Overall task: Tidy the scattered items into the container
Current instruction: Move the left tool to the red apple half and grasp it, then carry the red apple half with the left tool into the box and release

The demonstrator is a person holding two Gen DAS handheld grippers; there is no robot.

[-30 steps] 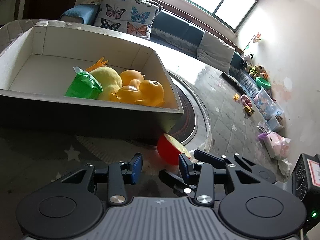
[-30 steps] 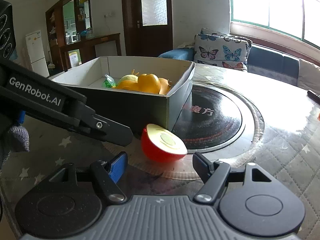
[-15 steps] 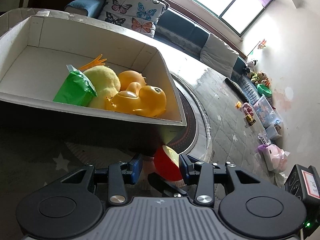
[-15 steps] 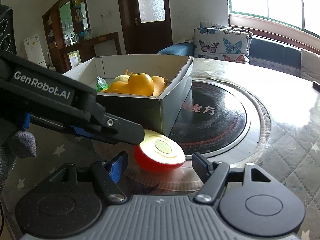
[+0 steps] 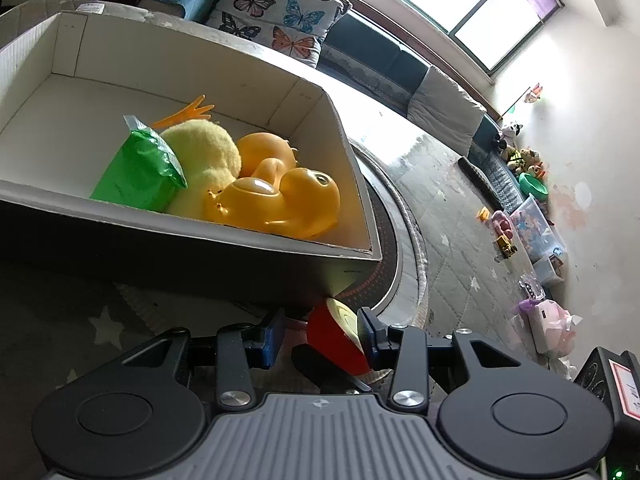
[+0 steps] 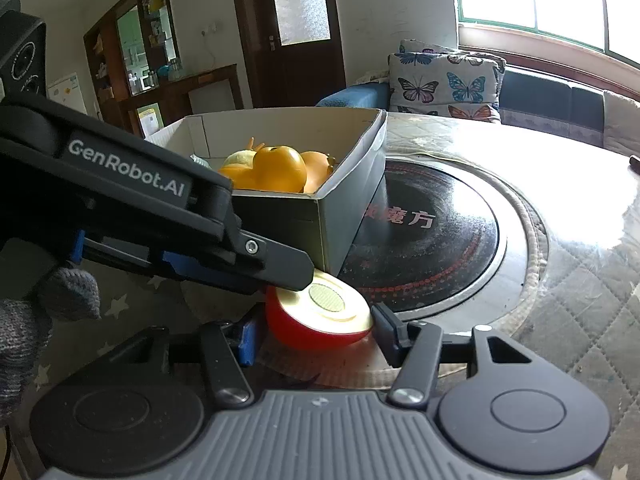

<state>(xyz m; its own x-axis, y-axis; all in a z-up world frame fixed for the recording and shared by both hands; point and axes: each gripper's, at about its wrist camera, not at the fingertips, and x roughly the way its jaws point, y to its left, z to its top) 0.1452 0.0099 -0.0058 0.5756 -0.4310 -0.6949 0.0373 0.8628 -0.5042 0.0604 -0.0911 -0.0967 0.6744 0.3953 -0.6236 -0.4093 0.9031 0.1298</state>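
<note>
A red half apple (image 6: 320,320) with a cream cut face lies on the table by the near corner of the cardboard box (image 6: 320,196). My right gripper (image 6: 316,334) is closing on it, and both pads sit against its sides. In the left wrist view the half apple (image 5: 336,340) also lies between the fingers of my open left gripper (image 5: 322,334), close against the right pad. One of that gripper's fingers (image 6: 280,268) reaches over the apple's back left edge. The box (image 5: 200,236) holds a yellow rubber duck (image 5: 288,204), a yellow plush (image 5: 204,156) and a green packet (image 5: 140,172).
A black round turntable (image 6: 432,240) fills the table's middle, just right of the box. A grey gloved hand (image 6: 36,312) holds the left gripper. A butterfly cushion (image 6: 444,80) and a sofa stand behind. Toys and bins (image 5: 520,232) lie on the floor at the right.
The left gripper has come forward, so the half apple now lies between its fingers. The right gripper's jaws have narrowed onto the apple, which sits closer to that gripper.
</note>
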